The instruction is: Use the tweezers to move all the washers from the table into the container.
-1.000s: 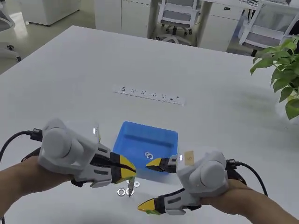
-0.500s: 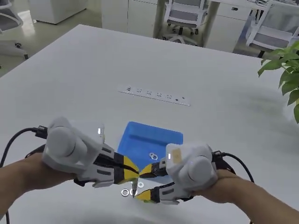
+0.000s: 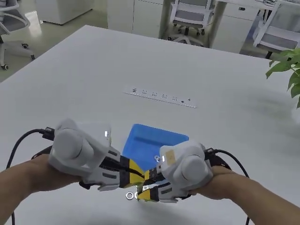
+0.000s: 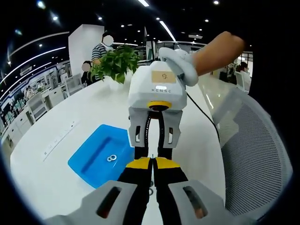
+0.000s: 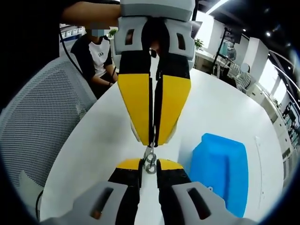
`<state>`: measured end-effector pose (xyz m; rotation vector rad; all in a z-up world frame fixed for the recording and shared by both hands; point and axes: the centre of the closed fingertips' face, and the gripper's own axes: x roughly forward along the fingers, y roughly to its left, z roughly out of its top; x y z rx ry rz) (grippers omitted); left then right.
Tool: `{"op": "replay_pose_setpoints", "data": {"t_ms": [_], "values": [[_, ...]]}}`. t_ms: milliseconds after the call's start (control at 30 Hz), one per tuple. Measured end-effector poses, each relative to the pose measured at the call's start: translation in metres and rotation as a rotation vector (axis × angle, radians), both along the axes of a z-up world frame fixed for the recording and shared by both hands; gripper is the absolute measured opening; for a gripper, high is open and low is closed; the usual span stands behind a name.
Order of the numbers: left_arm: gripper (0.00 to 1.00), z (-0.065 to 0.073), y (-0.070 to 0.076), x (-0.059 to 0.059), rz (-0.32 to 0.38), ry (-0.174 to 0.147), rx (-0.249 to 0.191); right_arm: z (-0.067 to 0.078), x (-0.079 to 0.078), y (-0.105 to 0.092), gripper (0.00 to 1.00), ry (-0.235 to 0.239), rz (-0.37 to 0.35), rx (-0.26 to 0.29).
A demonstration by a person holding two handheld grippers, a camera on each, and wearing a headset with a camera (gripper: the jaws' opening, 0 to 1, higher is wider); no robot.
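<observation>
L gripper (image 4: 151,165) is clamped on the tweezers (image 5: 151,150), tips pointing down at the table (image 3: 140,61). R gripper (image 5: 150,168) meets it nose-to-nose, jaws pinched in on the tweezers' lower end, prob. squeezing the legs together. Loose washers (image 3: 130,195) lie on the table just under the tips, near the front edge of the blue container (image 3: 145,136) — a couple more are already inside. Washers look tiny, flat, hard metal, v. light and slick — likely to skid or flip. Best hold: across the rim, one tip through the hole, w/ a steady light squeeze.
</observation>
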<state>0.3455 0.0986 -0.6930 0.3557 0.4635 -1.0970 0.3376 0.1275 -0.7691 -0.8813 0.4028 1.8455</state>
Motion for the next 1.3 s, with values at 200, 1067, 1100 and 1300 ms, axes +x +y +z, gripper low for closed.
{"op": "replay_pose_setpoints", "data": {"t_ms": [200,1067,1100,1300], "values": [[0.05,0.0,0.0,0.001,0.003,0.002,0.0,-0.002,-0.001,-0.001,0.1,-0.017,0.012,-0.016],[0.22,0.023,0.008,0.007,0.055,-0.05,-0.056,0.008,0.0,0.0,0.09,0.003,-0.042,-0.02],[0.23,0.024,0.01,0.007,0.06,-0.054,-0.058,0.009,-0.001,0.0,0.09,0.005,-0.042,-0.019],[0.38,0.023,0.012,0.003,0.082,-0.024,-0.065,0.019,-0.001,0.0,0.09,0.014,-0.049,-0.007]]}}
